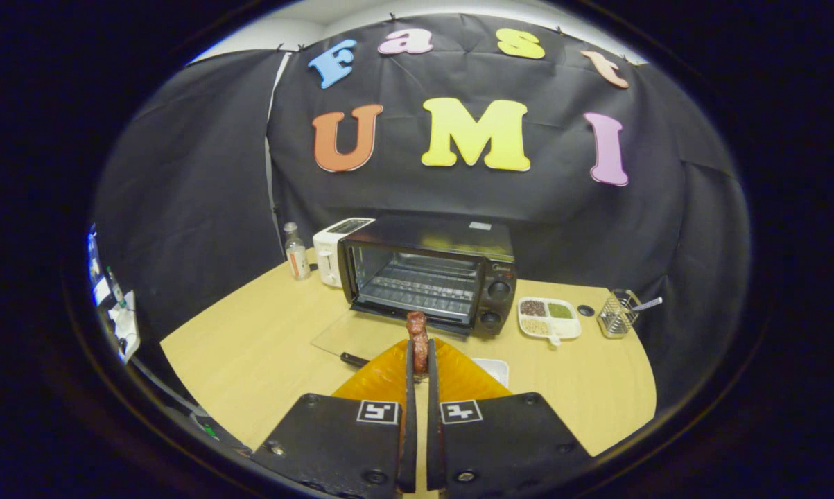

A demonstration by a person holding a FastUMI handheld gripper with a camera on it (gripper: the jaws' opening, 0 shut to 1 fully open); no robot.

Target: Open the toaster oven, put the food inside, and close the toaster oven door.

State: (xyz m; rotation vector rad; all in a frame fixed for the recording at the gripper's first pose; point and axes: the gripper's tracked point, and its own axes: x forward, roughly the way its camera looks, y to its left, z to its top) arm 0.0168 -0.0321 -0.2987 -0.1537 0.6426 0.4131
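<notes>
I see a black cloth wall behind a pale wood counter (264, 346). At 12 o'clock from my tongs (419, 360) sits the oven (430, 274), its glass door (361, 333) folded down flat onto the counter. A white toaster (333, 253) and a small bottle (296, 253) stand at 11 o'clock, touching the oven's side. At 1 o'clock lie a divided dish (550, 317) and a wire basket (618, 313). My tongs are clamped on the food (418, 339), held upright just before the door.

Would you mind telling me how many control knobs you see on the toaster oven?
2: both sit on the toaster oven's right-hand panel, an upper knob and a lower knob directly beneath it. None seem hidden.
</notes>
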